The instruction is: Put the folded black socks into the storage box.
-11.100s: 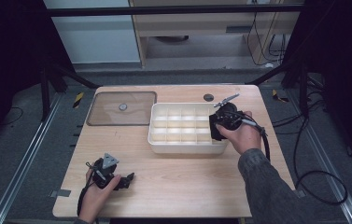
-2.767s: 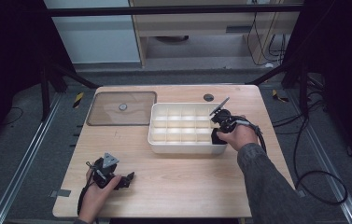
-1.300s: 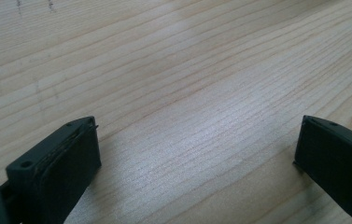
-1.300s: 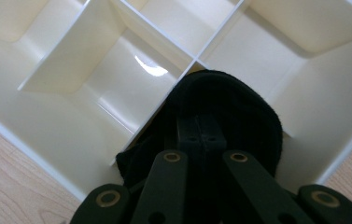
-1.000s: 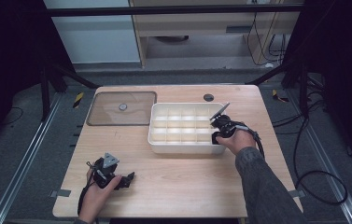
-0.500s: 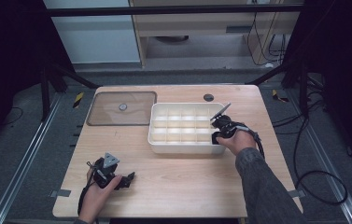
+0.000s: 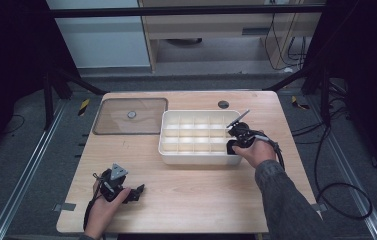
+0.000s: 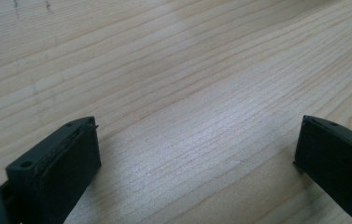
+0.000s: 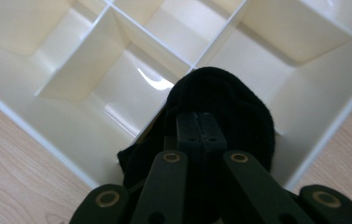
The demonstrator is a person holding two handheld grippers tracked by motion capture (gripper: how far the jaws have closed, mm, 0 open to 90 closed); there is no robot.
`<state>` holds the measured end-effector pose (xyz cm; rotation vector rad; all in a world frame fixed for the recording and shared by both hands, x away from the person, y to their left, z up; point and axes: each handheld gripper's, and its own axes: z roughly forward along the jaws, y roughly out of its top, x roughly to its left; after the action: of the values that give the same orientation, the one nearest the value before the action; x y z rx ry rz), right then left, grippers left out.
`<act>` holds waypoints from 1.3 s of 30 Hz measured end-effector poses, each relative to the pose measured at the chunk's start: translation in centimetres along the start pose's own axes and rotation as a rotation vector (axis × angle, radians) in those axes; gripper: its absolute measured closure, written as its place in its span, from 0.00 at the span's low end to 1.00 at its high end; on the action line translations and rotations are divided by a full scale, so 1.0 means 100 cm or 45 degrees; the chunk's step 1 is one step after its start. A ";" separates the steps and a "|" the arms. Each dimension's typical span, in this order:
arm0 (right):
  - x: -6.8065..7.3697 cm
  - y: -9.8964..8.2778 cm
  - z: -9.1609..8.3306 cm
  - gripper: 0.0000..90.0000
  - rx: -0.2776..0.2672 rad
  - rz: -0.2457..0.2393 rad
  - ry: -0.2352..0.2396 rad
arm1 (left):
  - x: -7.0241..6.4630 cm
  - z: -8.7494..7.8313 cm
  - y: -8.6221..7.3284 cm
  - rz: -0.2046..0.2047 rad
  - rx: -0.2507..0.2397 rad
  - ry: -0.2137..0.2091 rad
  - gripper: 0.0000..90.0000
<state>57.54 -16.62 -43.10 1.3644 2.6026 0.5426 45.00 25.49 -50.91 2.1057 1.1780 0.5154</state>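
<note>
A white divided tray [image 7: 196,159] stands mid-table. My right gripper [image 7: 232,145] hangs over its near right corner, pointing down into it. In the right gripper view the right gripper [image 9: 197,122] is shut on a black knitted cloth [image 9: 229,100], which bulges around the jaws above a divider of the tray [image 9: 94,46]. I cannot tell whether the cloth touches the tray floor. My left gripper [image 7: 137,192] rests on the wooden table [image 7: 201,200] at the front left. Its jaws stand wide open in the left gripper view, with nothing but bare wood between the left gripper's [image 8: 197,154] pads.
A clear flat lid [image 7: 130,116] with a small knob lies at the table's back left, beside the tray. A small dark round disc [image 7: 223,104] sits behind the tray. The tray's other compartments hold nothing. Dark frame legs and cables surround the table.
Since the earliest frame the right gripper has shifted from the tray's right side to its near right corner. Over the last second nothing has moved. The left gripper has stayed put.
</note>
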 end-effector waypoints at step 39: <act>-0.011 -0.019 -0.080 1.00 -0.390 0.043 0.009 | 0.000 0.000 0.000 0.005 0.005 -0.001 0.00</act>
<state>54.38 -20.49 -36.50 1.3073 2.3792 0.9079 44.99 25.52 -50.89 2.1121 1.1756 0.5146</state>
